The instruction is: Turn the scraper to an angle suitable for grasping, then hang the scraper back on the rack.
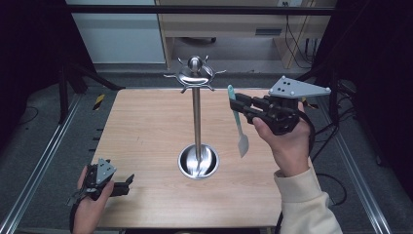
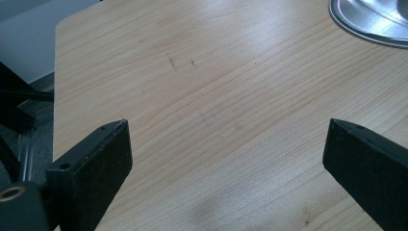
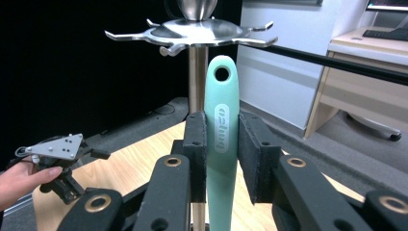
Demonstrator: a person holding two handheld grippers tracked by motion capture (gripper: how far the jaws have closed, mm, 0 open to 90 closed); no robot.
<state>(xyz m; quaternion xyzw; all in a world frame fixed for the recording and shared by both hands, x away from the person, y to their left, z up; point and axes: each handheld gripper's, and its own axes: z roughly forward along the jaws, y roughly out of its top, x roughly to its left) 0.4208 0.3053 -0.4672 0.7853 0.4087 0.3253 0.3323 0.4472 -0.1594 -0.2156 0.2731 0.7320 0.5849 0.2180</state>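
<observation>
High view puts my left gripper point(image 1: 127, 181) at the table's point(image 1: 146, 126) near left corner, jaws spread wide over bare wood. Farther right, my right gripper point(image 1: 237, 106) clamps the teal spatula point(image 1: 238, 124) upright, just right of the steel utensil stand point(image 1: 196, 117).

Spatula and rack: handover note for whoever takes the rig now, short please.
Right gripper: shut on the teal spatula by its handle, held above the table, hang hole on top, blade down, just right of the steel rack.
Left gripper: open, nothing between the jaws, low at the table's near left corner.
Done: spatula picked up and brought beside the rack, hole slightly below the hook ring.
Left: probably lift a little, slip the hole over one of the hooks, release. No utensil hangs on the rack yet.
</observation>
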